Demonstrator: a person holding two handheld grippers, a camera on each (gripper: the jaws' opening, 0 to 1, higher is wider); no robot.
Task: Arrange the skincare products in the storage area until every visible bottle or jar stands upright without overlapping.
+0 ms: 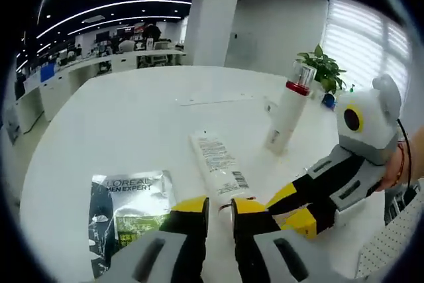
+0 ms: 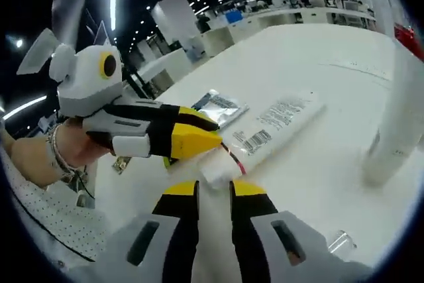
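A white tube (image 1: 219, 170) is seen lying flat on the counter (image 1: 132, 130), its cap end between both tongs (left (image 1: 220, 207), right (image 2: 213, 189)), narrowly parted. Beside it lies a sachet (image 1: 129, 213); beyond, a bottle (image 1: 289, 112) stands upright.

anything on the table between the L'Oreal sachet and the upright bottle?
Yes: the white tube lies flat between the sachet and the upright bottle, seen in the left gripper view.

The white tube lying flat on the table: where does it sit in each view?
Left gripper view: white tube runs from centre down to the left gripper.
Right gripper view: white tube lies diagonally right of centre, cap end by the right gripper.
Shared landmark: silver sachet beside the tube.
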